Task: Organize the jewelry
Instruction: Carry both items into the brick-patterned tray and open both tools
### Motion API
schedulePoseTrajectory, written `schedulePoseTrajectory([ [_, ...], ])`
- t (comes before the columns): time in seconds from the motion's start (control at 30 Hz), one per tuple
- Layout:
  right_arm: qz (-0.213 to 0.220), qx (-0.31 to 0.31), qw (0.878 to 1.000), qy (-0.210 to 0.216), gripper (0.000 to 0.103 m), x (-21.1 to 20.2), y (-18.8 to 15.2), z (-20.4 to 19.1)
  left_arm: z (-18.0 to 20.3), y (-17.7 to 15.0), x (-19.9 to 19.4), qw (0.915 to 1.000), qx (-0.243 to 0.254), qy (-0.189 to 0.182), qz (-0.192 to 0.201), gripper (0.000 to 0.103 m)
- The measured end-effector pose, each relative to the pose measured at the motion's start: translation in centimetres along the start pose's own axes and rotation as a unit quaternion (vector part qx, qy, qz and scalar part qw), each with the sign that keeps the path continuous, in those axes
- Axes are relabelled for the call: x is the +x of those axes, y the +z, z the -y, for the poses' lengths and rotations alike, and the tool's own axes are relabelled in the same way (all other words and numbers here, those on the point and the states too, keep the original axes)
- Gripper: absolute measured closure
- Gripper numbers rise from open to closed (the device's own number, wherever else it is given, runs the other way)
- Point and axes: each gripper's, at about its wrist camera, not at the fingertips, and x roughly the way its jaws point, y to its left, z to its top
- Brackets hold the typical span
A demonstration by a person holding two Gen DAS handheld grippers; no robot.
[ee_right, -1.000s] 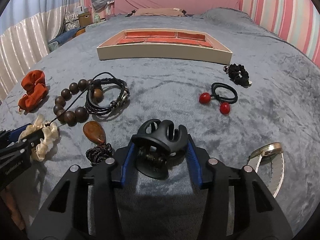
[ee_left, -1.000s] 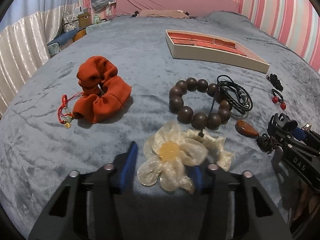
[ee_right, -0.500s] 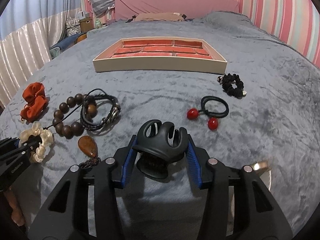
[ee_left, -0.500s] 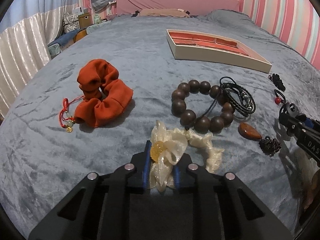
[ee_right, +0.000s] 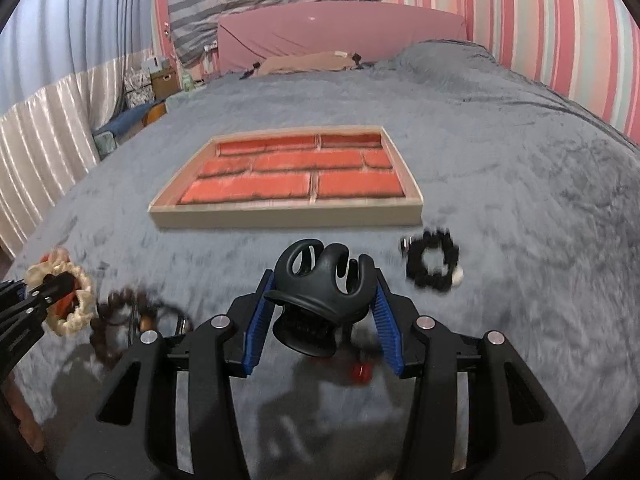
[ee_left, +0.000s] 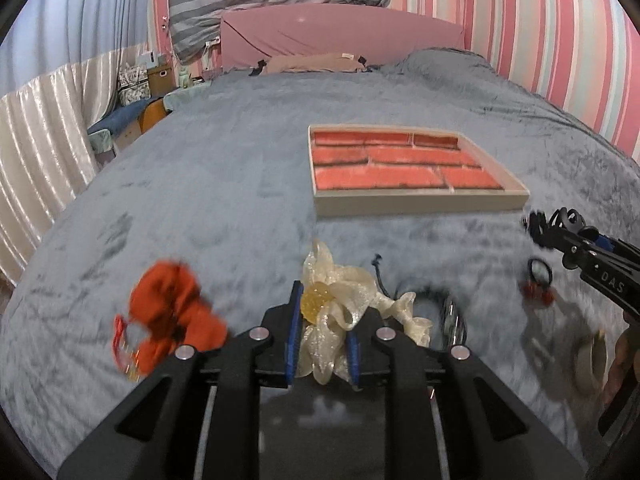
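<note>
My left gripper (ee_left: 320,340) is shut on a cream flower scrunchie (ee_left: 340,308) with a yellow centre and holds it above the grey bedspread. It shows at the left edge of the right wrist view (ee_right: 60,292). My right gripper (ee_right: 324,312) is shut on a black claw hair clip (ee_right: 320,284), lifted off the bed; it also shows in the left wrist view (ee_left: 560,220). The jewelry tray (ee_left: 420,200) with red lined compartments lies ahead, with nothing in it, and also shows in the right wrist view (ee_right: 288,216).
On the bed lie an orange scrunchie (ee_left: 172,308) with a red string bracelet, a wooden bead bracelet (ee_right: 116,320) with a black cord bracelet, a black scrunchie (ee_right: 432,260), a red-ball hair tie (ee_left: 538,284) and a watch (ee_left: 588,356). Pink headboard at the back.
Both grippers have risen and moved forward toward the tray with their items. The cream scrunchie is lifted off the bed. The tray looks closer in both views.
</note>
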Motion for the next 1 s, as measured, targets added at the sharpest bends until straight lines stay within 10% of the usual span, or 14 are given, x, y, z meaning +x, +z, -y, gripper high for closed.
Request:
schedulePoseTrajectory([
  [0.63, -0.027, -0.024, 0.999, 0.014, 0.056, 13.9, 15.6, 3.0, 2.7, 17.8, 15.5, 0.999, -0.027, -0.001, -0.035, 0.084],
  [1.0, -0.116, -0.007, 0.993, 0.001, 0.056, 26.9, 18.7, 5.2, 2.7, 20.5, 28.5, 0.9923, -0.045, 0.01, -0.115, 0.084],
])
